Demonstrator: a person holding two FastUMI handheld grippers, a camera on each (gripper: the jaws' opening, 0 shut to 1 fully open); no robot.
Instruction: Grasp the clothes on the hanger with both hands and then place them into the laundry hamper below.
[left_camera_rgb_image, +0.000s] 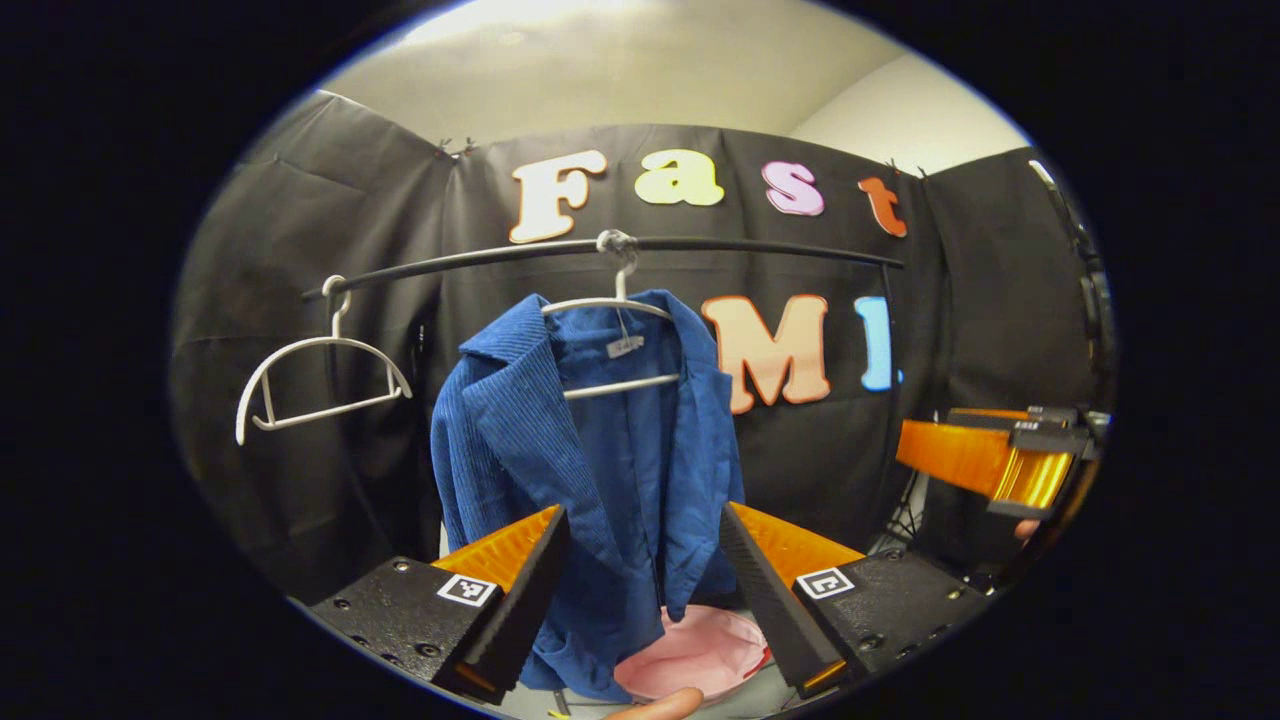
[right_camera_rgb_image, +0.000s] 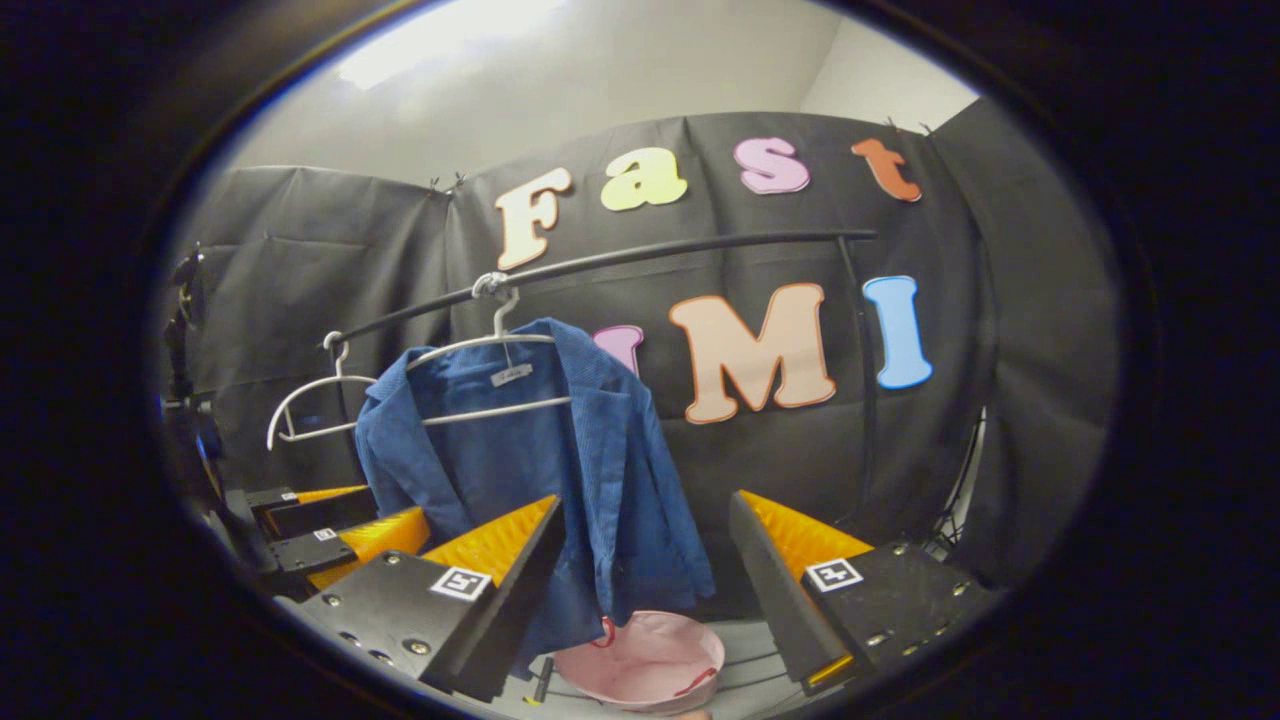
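A blue corduroy jacket (left_camera_rgb_image: 600, 450) hangs on a white hanger (left_camera_rgb_image: 610, 305) from a black rail (left_camera_rgb_image: 760, 246). My left gripper (left_camera_rgb_image: 643, 510) is open, and the jacket's lower front shows between its fingers, farther off. In the right gripper view the jacket (right_camera_rgb_image: 540, 470) hangs left of centre. My right gripper (right_camera_rgb_image: 645, 500) is open, with the jacket's right edge just behind its left finger. A pink laundry hamper (left_camera_rgb_image: 700, 655) sits below the jacket, and it is the same hamper (right_camera_rgb_image: 645, 660) in the right gripper view. Each gripper shows in the other's view: the right gripper (left_camera_rgb_image: 925, 435) and the left gripper (right_camera_rgb_image: 375, 515).
An empty white hanger (left_camera_rgb_image: 320, 380) hangs at the rail's left end, shown as an empty hanger (right_camera_rgb_image: 310, 405) in the right gripper view. The rail's upright post (right_camera_rgb_image: 865, 400) stands to the right. Black cloth walls close the booth behind. A person's fingertip (left_camera_rgb_image: 660, 705) shows at the bottom edge.
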